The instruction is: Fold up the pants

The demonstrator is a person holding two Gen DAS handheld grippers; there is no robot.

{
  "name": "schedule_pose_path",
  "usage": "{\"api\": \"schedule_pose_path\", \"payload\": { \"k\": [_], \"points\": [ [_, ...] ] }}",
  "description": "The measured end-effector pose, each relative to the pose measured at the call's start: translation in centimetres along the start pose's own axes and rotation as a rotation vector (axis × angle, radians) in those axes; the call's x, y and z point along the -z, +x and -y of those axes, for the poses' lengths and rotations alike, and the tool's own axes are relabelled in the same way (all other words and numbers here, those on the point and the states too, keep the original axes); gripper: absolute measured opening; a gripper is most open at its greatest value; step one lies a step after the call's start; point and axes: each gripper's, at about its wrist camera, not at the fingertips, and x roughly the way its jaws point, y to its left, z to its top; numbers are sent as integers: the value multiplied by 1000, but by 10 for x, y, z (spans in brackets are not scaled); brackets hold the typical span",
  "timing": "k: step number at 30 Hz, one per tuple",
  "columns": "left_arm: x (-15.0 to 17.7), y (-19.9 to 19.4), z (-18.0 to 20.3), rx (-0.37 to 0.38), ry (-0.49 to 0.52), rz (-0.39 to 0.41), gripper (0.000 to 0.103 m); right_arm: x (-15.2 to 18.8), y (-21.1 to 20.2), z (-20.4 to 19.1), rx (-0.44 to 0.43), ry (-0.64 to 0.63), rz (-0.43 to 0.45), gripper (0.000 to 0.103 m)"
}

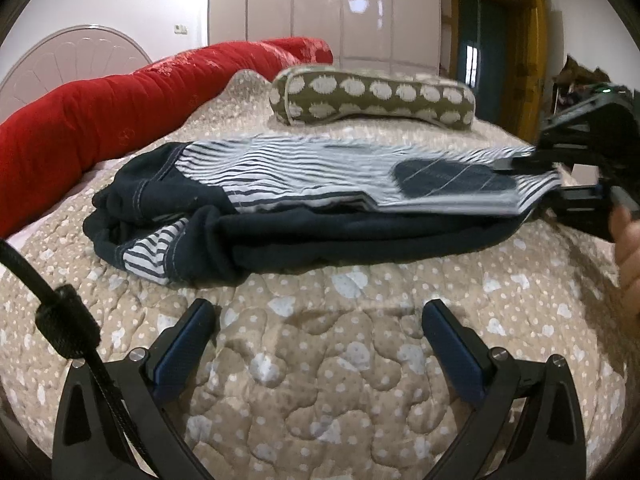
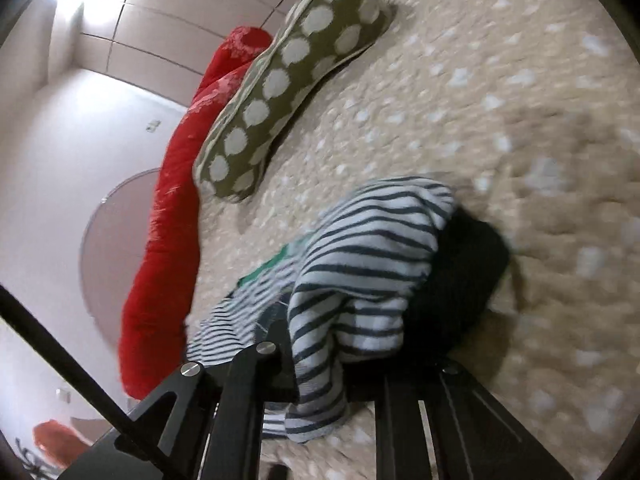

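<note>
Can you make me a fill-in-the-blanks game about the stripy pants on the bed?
1. The right gripper is shut on the striped ____.
2. The left gripper hangs ____ above the quilt, holding nothing.
3. The long rolled blanket beside the pants is coloured ____.
4. The olive pillow behind the pants has white ____.

Missing words: pants; open; red; spots

Pants [image 1: 280,184]: soft striped knit cloth with matt navy panels. Bedspread [image 1: 320,360] ahead of the left gripper [image 1: 320,320]: quilted, puckered cloth. Wardrobe [image 1: 320,12] beyond: glossy, smooth panels.
</note>
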Motion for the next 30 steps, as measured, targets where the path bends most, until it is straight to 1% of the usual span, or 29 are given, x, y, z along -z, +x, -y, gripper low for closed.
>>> {"api": "schedule_pose_path", "payload": {
  "k": [2, 3, 4, 5, 6, 7, 11, 14, 16, 18, 19, 21, 23, 25, 26, 27, 28, 30],
  "points": [
    [-8, -2, -2, 1, 24, -53, 103, 3, -13, 6, 30, -8, 17, 12],
    [-9, -5, -4, -21, 41, -52, 103, 4, -22, 9, 40, -14, 28, 12],
    [-14, -11, -11, -16, 12, -57, 103, 4, -28, 10, 39, -18, 38, 12],
    [-16, -16, -15, -28, 0, -43, 103, 5, -36, 13, 40, -19, 50, 12],
    [-20, -24, -23, -21, -33, -38, 103, 6, -44, 17, 45, -19, 59, 12],
    [-20, -29, -28, -18, -50, -9, 103, 6, -48, 17, 48, -25, 68, 12],
    [-35, -52, -62, 5, -178, 28, 103, 17, -70, 23, 93, -81, 87, 12],
    [-40, -58, -89, 31, -278, 14, 103, 26, -80, 27, 142, -122, 89, 16],
    [-41, -61, -104, 34, -321, 9, 103, 29, -91, 33, 182, -129, 119, 23],
    [-39, -63, -113, 21, -327, 11, 103, 29, -107, 45, 220, -104, 163, 27],
    [-38, -62, -118, 27, -335, 16, 103, 27, -115, 52, 239, -88, 182, 27],
    [-38, -60, -126, 39, -353, 2, 103, 27, -130, 58, 280, -81, 219, 27],
    [-37, -61, -135, 57, -376, -13, 103, 28, -147, 56, 319, -96, 270, 27],
    [-40, -59, -142, 84, -411, -24, 103, 29, -163, 50, 330, -119, 321, 28],
    [-42, -58, -145, 98, -431, -30, 103, 32, -170, 44, 319, -138, 341, 32],
    [-44, -56, -148, 110, -449, -37, 103, 34, -174, 39, 313, -159, 357, 45],
    [-44, -55, -149, 114, -458, -44, 103, 40, -177, 32, 315, -195, 384, 62],
    [-48, -50, -151, 130, -475, -61, 103, 53, -178, 19, 306, -258, 437, 76]
  ]
}}
